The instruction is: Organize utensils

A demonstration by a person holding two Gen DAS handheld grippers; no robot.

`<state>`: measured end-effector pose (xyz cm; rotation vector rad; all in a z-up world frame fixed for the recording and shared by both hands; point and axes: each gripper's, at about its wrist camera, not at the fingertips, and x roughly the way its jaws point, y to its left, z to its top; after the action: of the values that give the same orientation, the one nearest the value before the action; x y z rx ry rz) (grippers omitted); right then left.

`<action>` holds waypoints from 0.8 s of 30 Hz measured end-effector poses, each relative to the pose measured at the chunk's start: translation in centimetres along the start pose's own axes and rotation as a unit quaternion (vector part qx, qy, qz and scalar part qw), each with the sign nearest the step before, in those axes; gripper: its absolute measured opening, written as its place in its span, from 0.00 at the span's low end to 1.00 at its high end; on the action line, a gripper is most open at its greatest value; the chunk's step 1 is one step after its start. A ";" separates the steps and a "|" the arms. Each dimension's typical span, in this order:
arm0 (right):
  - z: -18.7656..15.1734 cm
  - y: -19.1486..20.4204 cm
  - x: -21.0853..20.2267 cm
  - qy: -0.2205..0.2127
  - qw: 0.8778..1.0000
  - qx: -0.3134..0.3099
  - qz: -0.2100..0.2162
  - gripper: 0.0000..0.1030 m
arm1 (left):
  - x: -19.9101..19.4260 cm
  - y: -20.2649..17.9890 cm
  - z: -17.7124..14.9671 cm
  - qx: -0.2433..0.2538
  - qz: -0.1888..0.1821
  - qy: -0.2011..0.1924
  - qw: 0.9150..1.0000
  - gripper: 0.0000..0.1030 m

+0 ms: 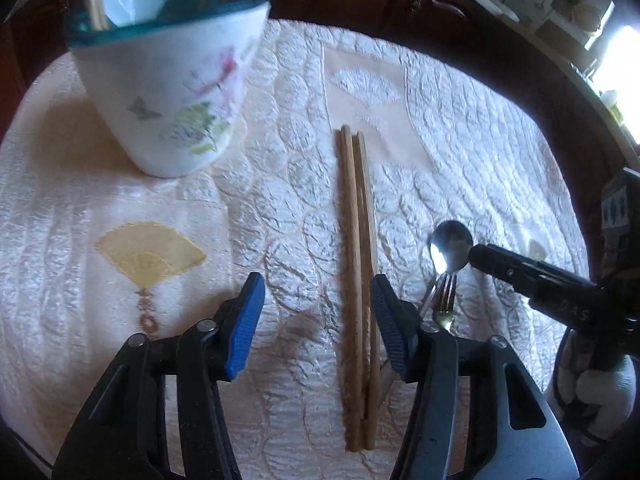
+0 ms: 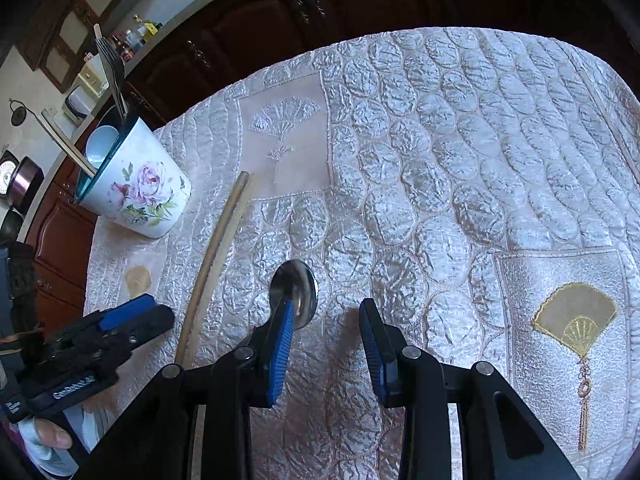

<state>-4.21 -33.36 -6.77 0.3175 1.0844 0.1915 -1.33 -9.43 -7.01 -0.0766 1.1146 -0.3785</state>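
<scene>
A bundle of wooden chopsticks (image 1: 358,280) lies on the quilted cloth, between my open left gripper's (image 1: 318,324) blue fingers, nearer the right one. A metal spoon (image 1: 448,250) and a fork (image 1: 444,300) lie just right of it. A floral cup (image 1: 168,92) at the upper left holds chopsticks and a white spoon. In the right wrist view my right gripper (image 2: 326,344) is open above the cloth, the spoon bowl (image 2: 296,288) at its left finger. The chopsticks (image 2: 212,268), the cup (image 2: 136,196) and the left gripper (image 2: 120,332) lie to the left.
The table is covered by a cream quilted cloth (image 2: 440,160) with embroidered yellow fans (image 1: 148,256) (image 2: 576,316). Dark wooden cabinets (image 2: 280,20) stand behind the table's far edge. The right gripper's body (image 1: 540,280) reaches in from the right.
</scene>
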 end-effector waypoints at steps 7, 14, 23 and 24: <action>0.1 -0.2 0.3 0.000 1.000 -0.001 0.007 0.31 | 1.2 -0.8 0.2 0.021 0.017 0.004 1.000 0.36; 0.5 0.5 1.4 -0.003 1.000 -0.008 0.013 0.31 | 1.6 -0.4 0.6 0.016 0.013 0.007 1.000 0.07; 1.8 1.2 3.3 -0.008 0.998 -0.039 0.041 0.10 | -1.6 3.4 -2.0 0.005 0.008 0.029 1.000 0.05; 2.0 1.4 3.5 -0.006 0.998 -0.040 0.049 0.09 | -2.0 4.1 -2.4 0.000 0.009 0.031 0.999 0.05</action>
<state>-0.84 -31.31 -8.34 0.2996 1.0466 0.3186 -3.19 -4.66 -7.37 -0.0551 1.1754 -0.3660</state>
